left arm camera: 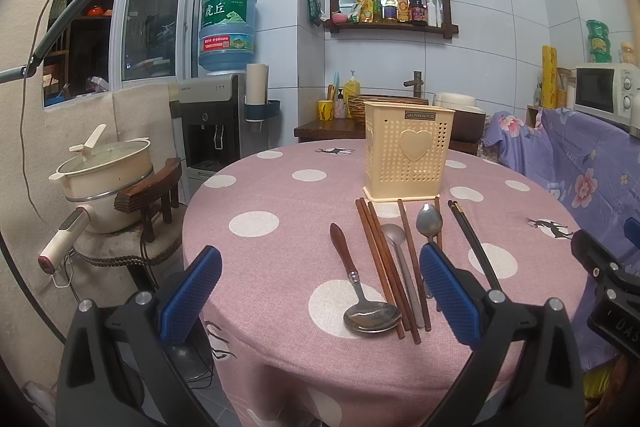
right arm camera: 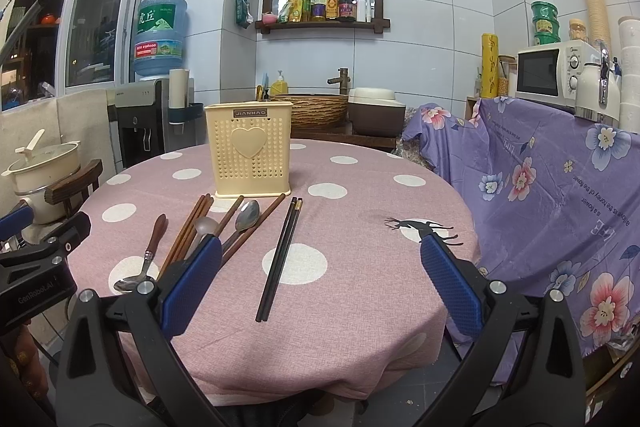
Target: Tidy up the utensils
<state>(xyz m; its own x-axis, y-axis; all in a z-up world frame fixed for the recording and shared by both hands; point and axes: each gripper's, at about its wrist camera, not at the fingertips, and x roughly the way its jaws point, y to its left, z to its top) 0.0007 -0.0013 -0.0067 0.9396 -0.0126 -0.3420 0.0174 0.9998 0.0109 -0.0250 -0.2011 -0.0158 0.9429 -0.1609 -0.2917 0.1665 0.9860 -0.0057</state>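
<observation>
Both hand-held grippers hover at the near edge of the round pink spotted surface (left arm camera: 256, 195), fingers spread wide and holding nothing. The left hand-held gripper (left arm camera: 320, 291) frames the wooden-handled spoon (left arm camera: 362, 291), whose bowl points toward the near edge, and the brown chopsticks (left arm camera: 380, 259) just beside it. The right hand-held gripper (right arm camera: 320, 283) frames the pair of black chopsticks (right arm camera: 280, 255), which lies apart from the rest.

All the utensils lie flat in front of the cream perforated holder (left arm camera: 408, 151), which stands upright further back. Between the brown sticks lie a grey spoon (left arm camera: 396, 247) and a steel spoon (left arm camera: 429, 221), bowls toward the holder.

Only the left view shows the wooden-handled spoon's bowl whole; in the right view a blue finger covers part of that cluster. The right view alone takes in the full flowered purple cloth (right arm camera: 560, 195).
</observation>
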